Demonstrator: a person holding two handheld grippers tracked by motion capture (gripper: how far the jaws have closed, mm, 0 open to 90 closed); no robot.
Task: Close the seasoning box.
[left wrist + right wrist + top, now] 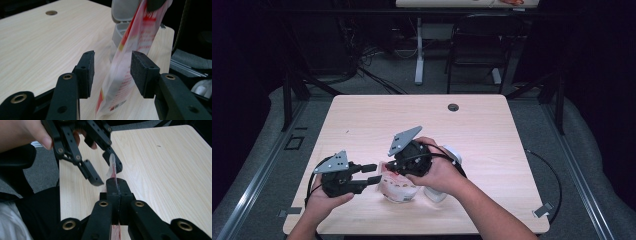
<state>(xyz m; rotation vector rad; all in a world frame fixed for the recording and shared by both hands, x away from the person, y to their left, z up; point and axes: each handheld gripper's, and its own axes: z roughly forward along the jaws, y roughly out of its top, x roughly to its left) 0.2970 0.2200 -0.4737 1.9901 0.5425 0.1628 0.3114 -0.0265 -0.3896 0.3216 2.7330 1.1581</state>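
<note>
A white and red plastic pouch stands on the wooden table near its front edge. My right gripper is shut on the pouch's top edge and holds it upright. My left gripper comes in from the left with its jaws apart. The pouch hangs between the two pads; the left pad stands clear of it, and the right pad is close against it. In the high view the left gripper points right at the pouch, and the right gripper sits above it.
A pale grey container with its flip lid open stands just behind the pouch, beside the right hand. A round cable hole lies at the table's far edge. Cables trail off the near corners.
</note>
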